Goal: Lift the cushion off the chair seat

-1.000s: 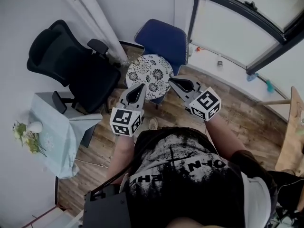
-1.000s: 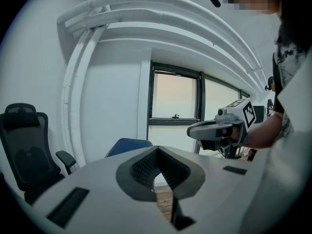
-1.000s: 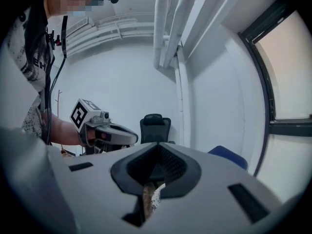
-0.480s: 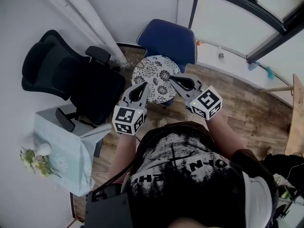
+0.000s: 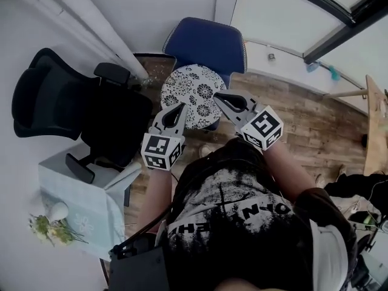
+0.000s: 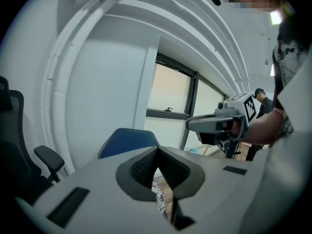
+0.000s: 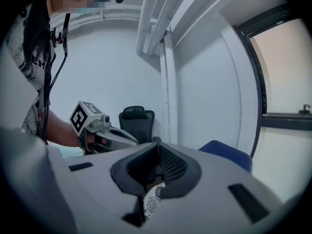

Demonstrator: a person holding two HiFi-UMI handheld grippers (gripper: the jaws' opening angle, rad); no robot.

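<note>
Wood floor [image 5: 303, 123] runs under a blue chair [image 5: 209, 41] set against the white wall. My left hand-held gripper [image 5: 179, 108] has its jaws pressed together with nothing between them. My right hand-held gripper [image 5: 221, 97] is likewise closed and empty. Both sit at the near rim of the round patterned cushion [image 5: 193, 90], which lies flat on the chair seat at twelve o'clock from me. The left tips are at its seven o'clock edge and the right tips at its four o'clock edge, about equally near. Being round, it has no long axis. I judge the jaws must part before either can pinch the rim. A black office chair [image 5: 73, 99] crowds nine o'clock, while three o'clock is open floor.
</note>
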